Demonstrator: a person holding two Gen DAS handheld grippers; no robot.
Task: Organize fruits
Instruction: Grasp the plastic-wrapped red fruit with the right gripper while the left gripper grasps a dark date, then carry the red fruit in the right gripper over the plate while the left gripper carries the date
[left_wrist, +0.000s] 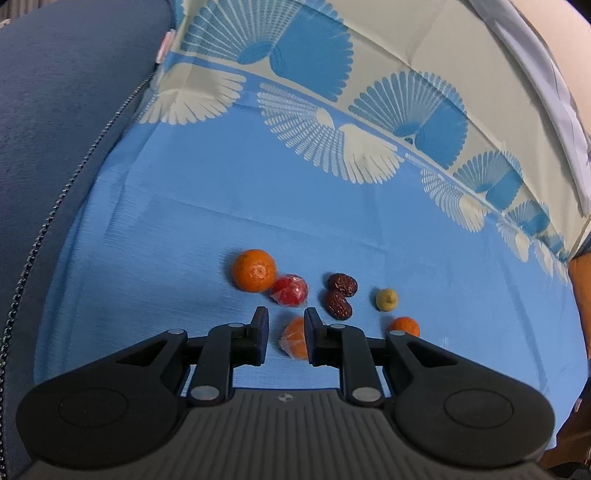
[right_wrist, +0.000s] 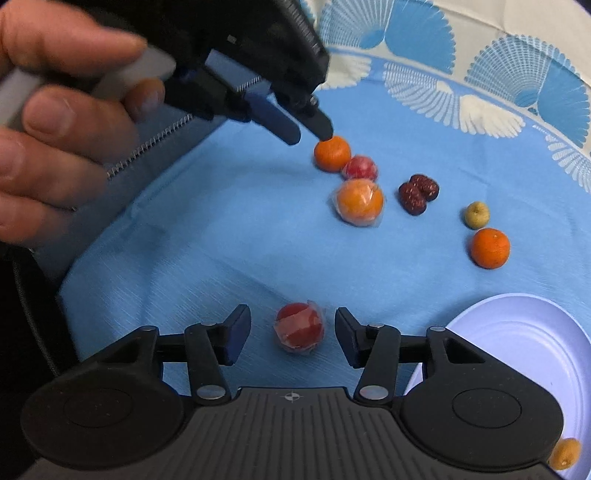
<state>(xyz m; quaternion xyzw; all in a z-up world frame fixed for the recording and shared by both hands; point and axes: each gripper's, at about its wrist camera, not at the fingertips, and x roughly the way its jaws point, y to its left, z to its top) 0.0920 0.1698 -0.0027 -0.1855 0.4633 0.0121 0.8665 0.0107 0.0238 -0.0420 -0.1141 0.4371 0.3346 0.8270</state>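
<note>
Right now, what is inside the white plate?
One small orange fruit lies in the plate, near its rim. The right gripper covers the plate's near left part, so more could be hidden.

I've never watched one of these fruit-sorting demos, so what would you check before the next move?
1. Right gripper jaws apart: ok, nothing pressed.
2. Wrapped red fruit lined up between its fingers: ok.
3. Left gripper holding nothing: ok, a wrapped orange fruit lies below the gap, ungripped.
4. Plate has free room: ok; one small orange fruit sits at its near edge.
5. Grippers clear of each other: ok.
6. Sorting rule for the fruits: cannot tell.
</note>
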